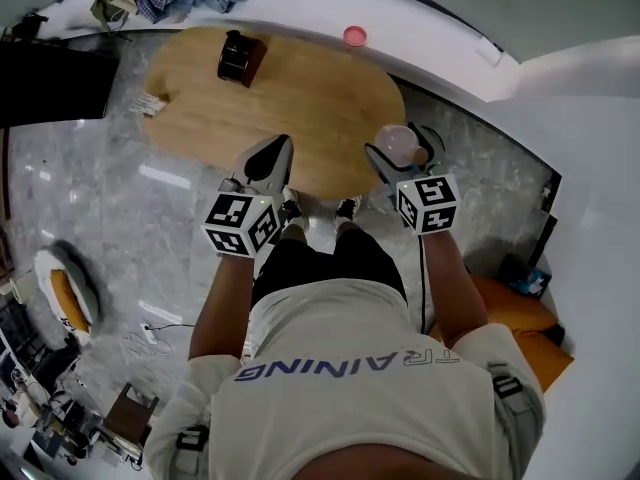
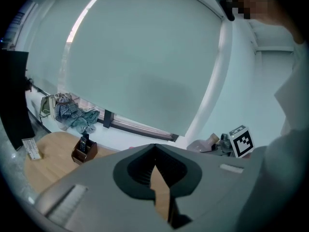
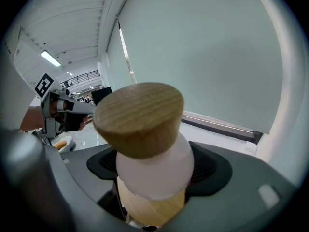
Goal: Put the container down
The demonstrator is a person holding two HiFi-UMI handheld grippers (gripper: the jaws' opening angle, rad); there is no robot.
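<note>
The head view looks steeply down from above the person's shoulders (image 1: 340, 368) onto the left gripper (image 1: 272, 158), the right gripper (image 1: 405, 153) and the oval wooden tabletop (image 1: 300, 108). Each gripper view sits close behind its own fingers (image 2: 135, 170) and faces the pale window blind (image 2: 145, 66), the container (image 3: 145, 144) filling much of the right one. The left gripper view shares the tabletop and the brown holder (image 2: 83, 151) with the head view; each gripper view catches the other gripper at its edge.
</note>
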